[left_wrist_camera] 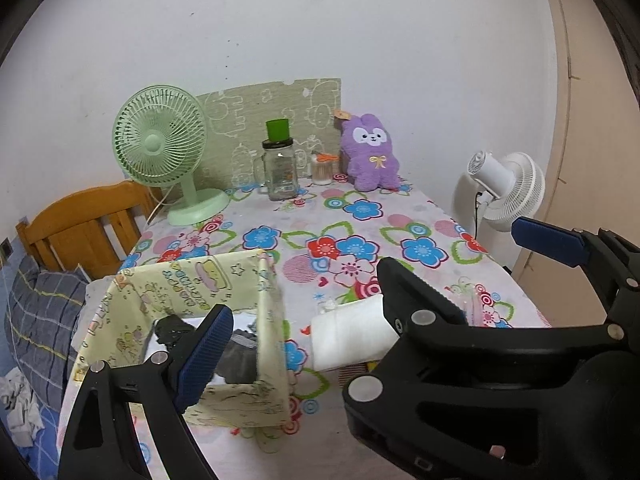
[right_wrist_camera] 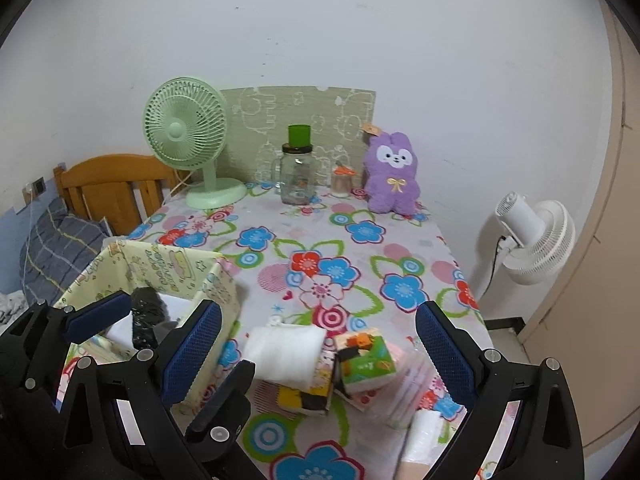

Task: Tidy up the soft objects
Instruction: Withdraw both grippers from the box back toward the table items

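Observation:
A pale yellow fabric storage box (left_wrist_camera: 224, 276) (right_wrist_camera: 168, 268) stands open at the table's front left, with dark and white soft items inside. A white folded towel (right_wrist_camera: 286, 350) (left_wrist_camera: 348, 334) lies just right of it, beside small tissue packs (right_wrist_camera: 366, 362) and a yellow-black pack (right_wrist_camera: 304, 398). My left gripper (right_wrist_camera: 142, 316) is open, its fingers over the box's opening. My right gripper (right_wrist_camera: 320, 344) is open, its fingers wide apart on either side of the towel and packs; it also shows in the left wrist view (left_wrist_camera: 460, 256). A purple plush bunny (right_wrist_camera: 392, 174) sits at the table's far right.
A green desk fan (right_wrist_camera: 188, 136), a glass jar with a green cap (right_wrist_camera: 298, 172) and a small toothpick jar (right_wrist_camera: 342, 180) stand along the back wall. A white floor fan (right_wrist_camera: 536, 236) stands right of the table. A wooden bed headboard (right_wrist_camera: 116, 184) and plaid bedding lie left.

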Available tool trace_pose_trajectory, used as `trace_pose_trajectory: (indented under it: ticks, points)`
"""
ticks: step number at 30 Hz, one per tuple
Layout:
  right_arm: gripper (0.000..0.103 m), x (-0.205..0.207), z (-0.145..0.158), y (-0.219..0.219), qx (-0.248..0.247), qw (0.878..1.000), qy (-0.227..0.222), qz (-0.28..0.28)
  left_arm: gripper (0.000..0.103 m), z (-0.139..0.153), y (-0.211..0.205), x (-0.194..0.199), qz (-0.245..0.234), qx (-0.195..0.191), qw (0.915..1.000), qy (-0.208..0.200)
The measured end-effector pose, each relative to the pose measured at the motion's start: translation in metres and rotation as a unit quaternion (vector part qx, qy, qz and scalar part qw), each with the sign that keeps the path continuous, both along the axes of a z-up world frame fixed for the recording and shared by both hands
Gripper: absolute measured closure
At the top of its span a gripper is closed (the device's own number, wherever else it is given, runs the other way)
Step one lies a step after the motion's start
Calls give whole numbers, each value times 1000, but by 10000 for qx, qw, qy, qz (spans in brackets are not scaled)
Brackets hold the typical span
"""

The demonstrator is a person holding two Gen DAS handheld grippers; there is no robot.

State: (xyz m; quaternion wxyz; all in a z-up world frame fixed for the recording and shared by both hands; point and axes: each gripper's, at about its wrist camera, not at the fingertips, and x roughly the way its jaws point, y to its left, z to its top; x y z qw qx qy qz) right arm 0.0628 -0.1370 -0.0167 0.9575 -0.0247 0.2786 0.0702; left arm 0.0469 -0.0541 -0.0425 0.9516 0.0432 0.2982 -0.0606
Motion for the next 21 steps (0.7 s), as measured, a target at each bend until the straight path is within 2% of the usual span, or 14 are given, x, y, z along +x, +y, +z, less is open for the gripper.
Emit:
trace_pose_trajectory:
  ticks: [15, 21]
  points:
    - [4, -10, -31, -34, -6, 9994, 138, -302, 12, -28, -32, -6, -213, -175, 9995, 125]
    - [4, -16, -45, -51, 29, 9984, 172, -538, 12, -42, -47, -8, -466, -151, 9986, 189]
